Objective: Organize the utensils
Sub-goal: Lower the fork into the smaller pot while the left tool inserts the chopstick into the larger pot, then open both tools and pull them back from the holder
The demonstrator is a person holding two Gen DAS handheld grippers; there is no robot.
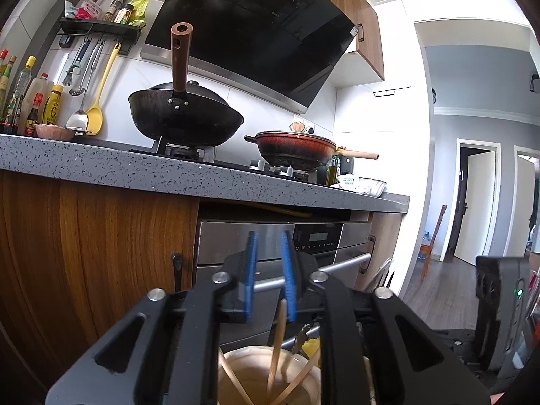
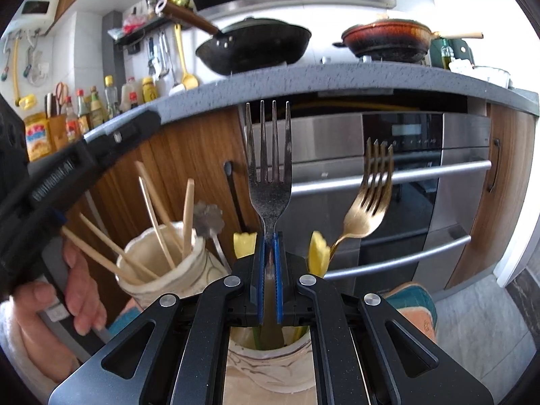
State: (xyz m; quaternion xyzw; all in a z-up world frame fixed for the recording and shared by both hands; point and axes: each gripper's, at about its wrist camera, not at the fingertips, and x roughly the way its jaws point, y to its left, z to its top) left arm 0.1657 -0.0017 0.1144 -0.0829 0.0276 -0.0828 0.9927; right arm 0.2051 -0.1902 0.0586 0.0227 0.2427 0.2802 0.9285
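In the right wrist view my right gripper [image 2: 270, 236] is shut on the handle of a silver fork [image 2: 270, 175], tines pointing up. It is held above a cream ceramic cup [image 2: 266, 368]. That cup holds a gold fork [image 2: 369, 199] and yellow-handled utensils [image 2: 244, 244]. To its left a second cream cup [image 2: 158, 270] holds several wooden chopsticks [image 2: 158, 216]. In the left wrist view my left gripper [image 1: 269, 236] is open over this chopstick cup [image 1: 270, 381]. One chopstick [image 1: 280, 330] stands up between the jaws, its tip beside the right pad, not squeezed.
A grey stone counter [image 1: 189, 175] runs across at the back, carrying a black wok [image 1: 185, 118] and a red pan [image 1: 293, 150]. Below it are wooden cabinet doors [image 1: 101, 253] and a steel oven with bar handles [image 2: 405, 175]. A person's hand [image 2: 77, 290] grips the left tool.
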